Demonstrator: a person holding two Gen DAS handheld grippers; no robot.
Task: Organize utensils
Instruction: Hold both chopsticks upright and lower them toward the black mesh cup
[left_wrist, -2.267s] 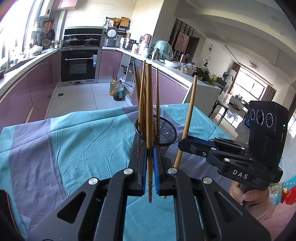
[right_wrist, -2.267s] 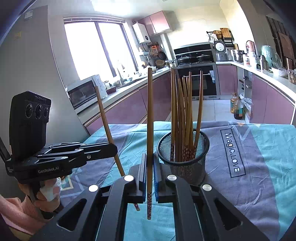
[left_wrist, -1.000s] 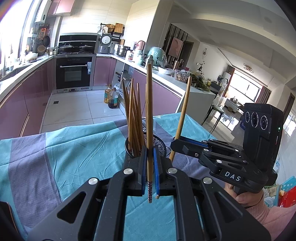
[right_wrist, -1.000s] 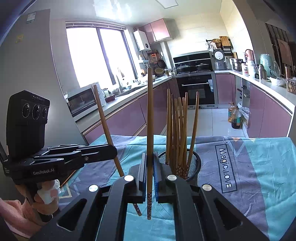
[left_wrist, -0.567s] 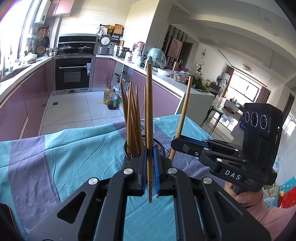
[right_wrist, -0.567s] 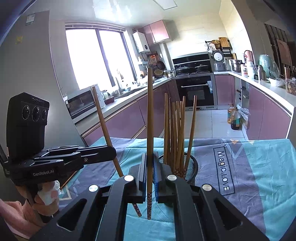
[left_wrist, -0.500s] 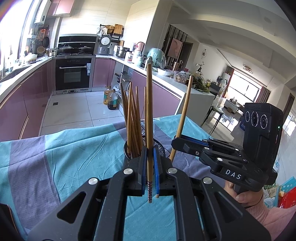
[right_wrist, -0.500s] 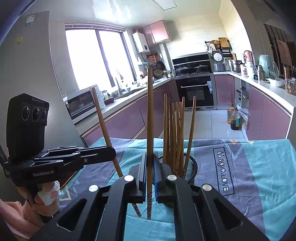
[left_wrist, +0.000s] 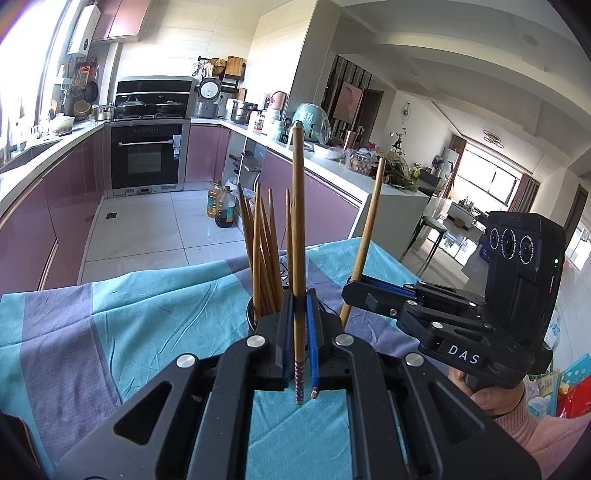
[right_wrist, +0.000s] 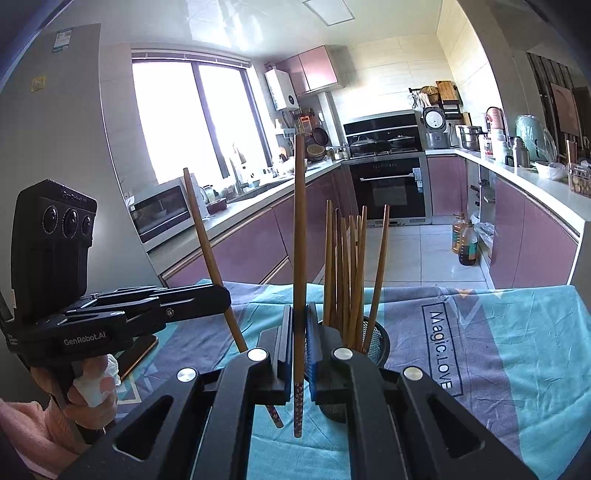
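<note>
- Left wrist view is showing the left gripper (left_wrist: 299, 325) clamping one chopstick (left_wrist: 297, 229) upright, patterned tip pointing down, seemingly ready for dropping into the mesh holder (left_wrist: 252, 314).
- At two o'clock, the right gripper (left_wrist: 349, 291) is pinching a second chopstick (left_wrist: 365, 236), tilted slightly, also tip down.
- Behind the left gripper's fingers, at twelve o'clock, the holder is carrying a bundle of chopsticks (left_wrist: 260, 251) on the teal tablecloth (left_wrist: 155, 314).
- Right wrist view is putting the holder (right_wrist: 378, 343) at one o'clock, just beside the right gripper's fingers.
- Compared with two seconds earlier, the holder is sitting lower and more hidden behind both grippers; both grips are unchanged.
</note>
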